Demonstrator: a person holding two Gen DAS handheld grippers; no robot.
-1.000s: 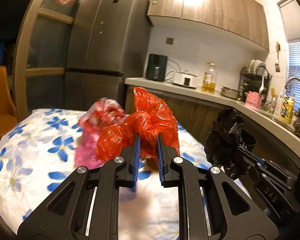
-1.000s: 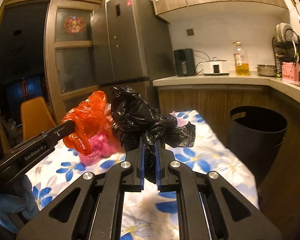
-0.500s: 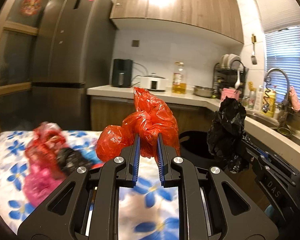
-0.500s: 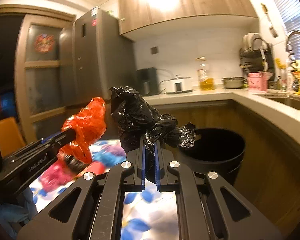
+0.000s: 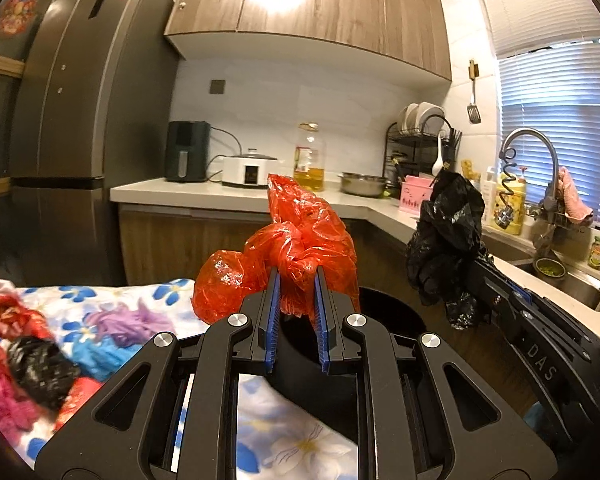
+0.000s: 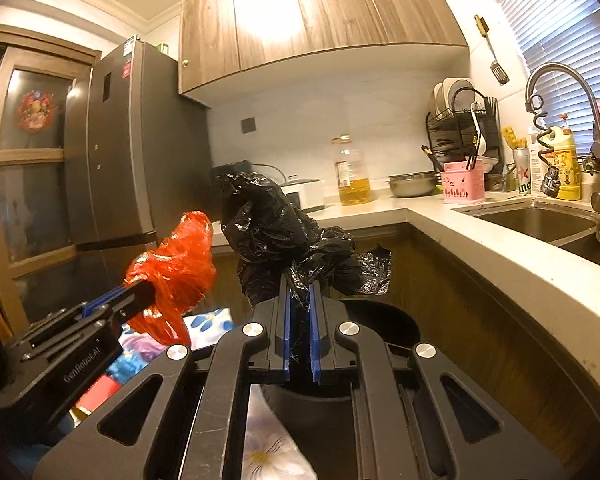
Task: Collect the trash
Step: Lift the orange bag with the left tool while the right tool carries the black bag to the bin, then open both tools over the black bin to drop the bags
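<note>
My left gripper [image 5: 296, 280] is shut on a crumpled red plastic bag [image 5: 300, 240], held up in the air; the same red bag [image 6: 176, 268] shows at the left of the right wrist view. My right gripper [image 6: 299, 284] is shut on a crumpled black plastic bag [image 6: 276, 232], which also hangs at the right in the left wrist view as the black bag [image 5: 448, 240]. A black trash bin [image 5: 396, 316] stands just beyond both grippers, its rim [image 6: 380, 308] partly hidden behind the fingers. More crumpled bags [image 5: 28, 356] lie on the floral tablecloth at the left.
The flowered table [image 5: 296, 440] ends beside the bin. A wooden counter [image 6: 480, 240] wraps around the right with a sink [image 6: 536, 220], a tap, a dish rack [image 5: 420, 140], an oil bottle [image 5: 310, 160] and a cooker. A tall grey fridge [image 5: 80, 120] stands at the left.
Both grippers have swung to the right, away from the table and toward the counter corner, each still holding its bag. The black bin has come into view straight ahead; the bag pile has slid left.
</note>
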